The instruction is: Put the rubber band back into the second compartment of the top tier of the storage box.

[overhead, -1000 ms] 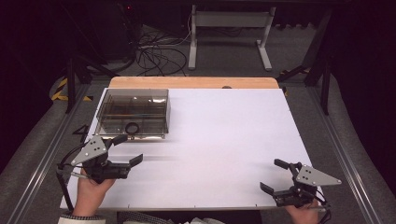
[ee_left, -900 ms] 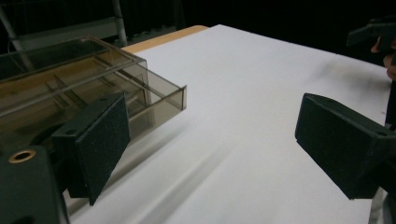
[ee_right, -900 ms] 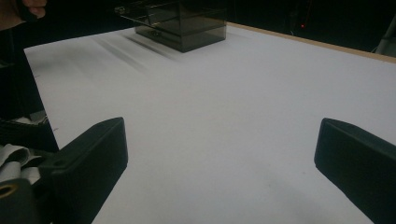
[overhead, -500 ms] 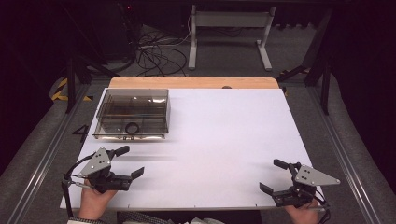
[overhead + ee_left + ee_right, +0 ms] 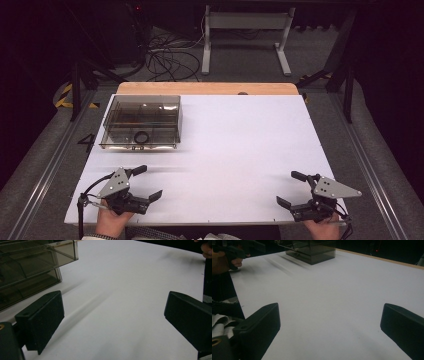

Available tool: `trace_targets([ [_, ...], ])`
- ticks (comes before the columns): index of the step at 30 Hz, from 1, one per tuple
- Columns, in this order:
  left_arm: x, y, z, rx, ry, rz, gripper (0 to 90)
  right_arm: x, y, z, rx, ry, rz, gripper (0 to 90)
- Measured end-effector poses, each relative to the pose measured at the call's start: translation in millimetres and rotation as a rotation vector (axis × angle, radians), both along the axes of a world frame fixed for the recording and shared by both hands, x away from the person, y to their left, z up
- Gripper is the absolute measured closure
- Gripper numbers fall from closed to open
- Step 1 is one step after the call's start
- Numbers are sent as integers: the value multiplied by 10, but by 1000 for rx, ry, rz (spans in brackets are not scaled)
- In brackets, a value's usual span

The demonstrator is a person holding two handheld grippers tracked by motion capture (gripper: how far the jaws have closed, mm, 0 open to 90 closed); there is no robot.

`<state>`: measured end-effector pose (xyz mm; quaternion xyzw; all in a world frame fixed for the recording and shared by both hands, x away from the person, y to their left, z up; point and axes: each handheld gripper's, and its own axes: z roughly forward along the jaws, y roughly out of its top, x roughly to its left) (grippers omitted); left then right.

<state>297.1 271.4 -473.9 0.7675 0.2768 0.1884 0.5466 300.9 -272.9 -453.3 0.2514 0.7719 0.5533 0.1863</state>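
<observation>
Hands sit at the near edge of the white table [image 5: 240,150], and we see the left gripper [image 5: 145,184] pulled back toward us from beside the smoky transparent plastic compartment box [image 5: 142,121], which it stood closer to a second ago. Both it and the right gripper [image 5: 292,190] have their black jaws spread wide, pinching nothing. We judge the box, far left with a small black ring [image 5: 141,136] inside, untouched, so work has not begun.

both tools [image 5: 142,182] [image 5: 291,189] wide open, empty
</observation>
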Motion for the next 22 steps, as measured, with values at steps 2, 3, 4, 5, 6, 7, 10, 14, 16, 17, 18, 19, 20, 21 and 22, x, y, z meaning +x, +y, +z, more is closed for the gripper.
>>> trace_targets([
  [2,27,2,-1,-8,6,-2,27,7,7,-3,-7,0,4,34],
  [3,34,5,1,-18,6,-1,27,8,13,-4,-3,0,8,34],
  [4,35,11,1,-28,9,-1,27,7,15,-5,-7,0,7,34],
  [5,36,23,4,-26,6,1,27,6,15,-4,-11,0,6,34],
  [6,33,29,2,-34,7,3,27,6,15,-5,-11,1,6,34],
  [7,32,36,3,-36,8,5,27,7,15,-7,-9,4,7,34],
  [10,27,52,8,-56,9,11,27,8,16,-9,-6,7,5,34],
  [14,23,66,10,-69,7,14,27,14,19,-12,-10,7,7,34],
  [16,18,69,12,-72,5,14,27,17,21,-13,-13,9,5,34],
  [17,19,69,13,-67,0,14,27,18,22,-14,-14,9,5,34],
  [18,17,68,14,-63,-3,15,27,20,23,-15,-14,7,6,33],
  [19,14,64,16,-54,-9,19,27,20,23,-15,-15,7,6,33],
  [20,13,61,16,-47,-14,21,27,18,22,-14,-14,9,4,33],
  [21,11,59,17,-42,-18,22,27,22,22,-14,-14,6,4,33],
  [22,9,58,16,-40,-20,22,27,24,22,-15,-13,8,4,33],
])
